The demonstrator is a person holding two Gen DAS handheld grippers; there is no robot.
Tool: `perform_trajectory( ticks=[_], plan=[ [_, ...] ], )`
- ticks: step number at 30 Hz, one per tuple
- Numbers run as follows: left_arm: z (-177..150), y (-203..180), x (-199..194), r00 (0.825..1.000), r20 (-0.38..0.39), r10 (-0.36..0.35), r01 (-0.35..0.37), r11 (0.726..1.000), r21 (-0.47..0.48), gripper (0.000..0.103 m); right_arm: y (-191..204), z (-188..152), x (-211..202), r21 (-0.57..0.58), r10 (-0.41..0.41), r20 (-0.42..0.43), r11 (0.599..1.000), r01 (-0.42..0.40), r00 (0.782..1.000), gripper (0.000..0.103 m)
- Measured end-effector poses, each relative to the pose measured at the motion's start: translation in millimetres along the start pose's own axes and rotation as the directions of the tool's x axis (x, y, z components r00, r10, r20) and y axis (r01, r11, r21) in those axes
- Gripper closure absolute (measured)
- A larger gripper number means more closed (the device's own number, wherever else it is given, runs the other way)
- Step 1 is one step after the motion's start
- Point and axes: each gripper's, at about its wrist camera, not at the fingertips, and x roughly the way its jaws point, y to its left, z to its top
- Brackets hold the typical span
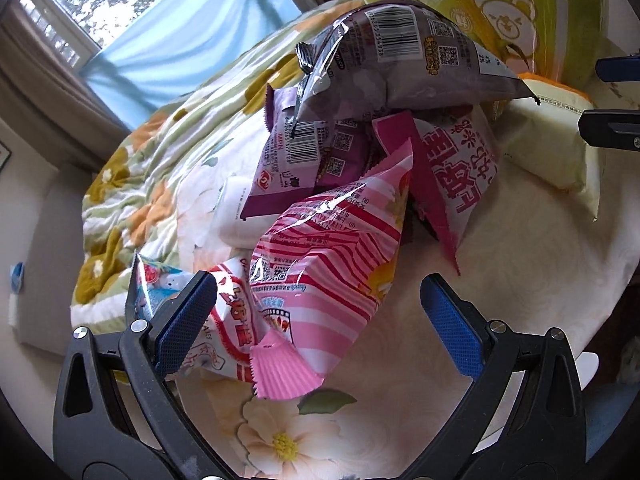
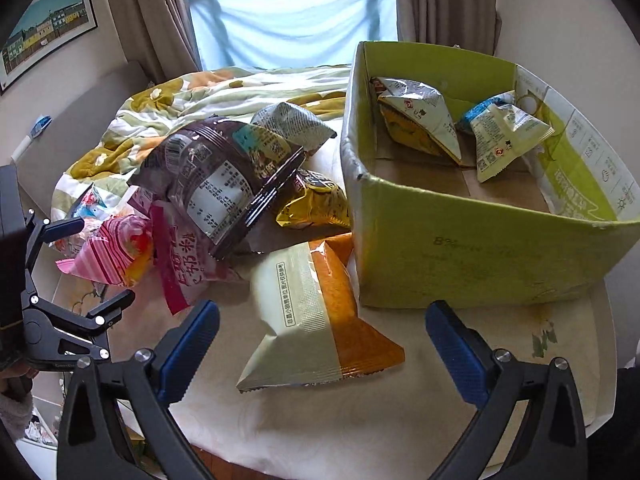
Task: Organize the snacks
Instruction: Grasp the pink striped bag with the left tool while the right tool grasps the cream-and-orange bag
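Note:
A heap of snack packets lies on a floral cloth. In the left wrist view my left gripper (image 1: 318, 320) is open with a pink striped packet (image 1: 324, 264) between its fingers, not clamped. Behind it lie a purple packet (image 1: 304, 160) and a dark purple bag (image 1: 400, 56). In the right wrist view my right gripper (image 2: 322, 340) is open around the near end of an orange-and-cream packet (image 2: 316, 316). A green cardboard box (image 2: 472, 256) stands to the right and holds two pale packets (image 2: 424, 120). The left gripper also shows in the right wrist view (image 2: 108, 260).
A yellow packet (image 2: 316, 204) and a grey packet (image 2: 296, 120) lie against the box's left wall. A floral quilt (image 2: 168, 108) is bunched behind the heap. The table's near edge (image 2: 360, 460) is close below my right gripper. A window with a blue curtain (image 2: 296, 20) is behind.

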Motion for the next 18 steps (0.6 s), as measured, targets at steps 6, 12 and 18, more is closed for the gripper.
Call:
perform_trajectory(
  ticks=[6, 12, 18],
  plan=[
    [8, -2, 23, 1.0, -0.026, -0.006, 0.007, 1.0, 0.025, 0.018, 1, 1, 22, -0.037, -0.01, -0.043, 0.999, 0.008, 0.999, 0.0],
    [7, 4, 31, 1.0, -0.028, -0.005, 0.006, 1.0, 0.029, 0.032, -3, 3, 30, -0.046, -0.017, -0.063, 0.999, 0.015, 0.998, 0.0],
    [2, 5, 26, 0.999, -0.032, -0.021, 0.022, 0.999, 0.023, 0.037, -3, 0, 37, -0.058, -0.003, -0.09, 0.998, -0.002, 0.996, 0.0]
  ],
)
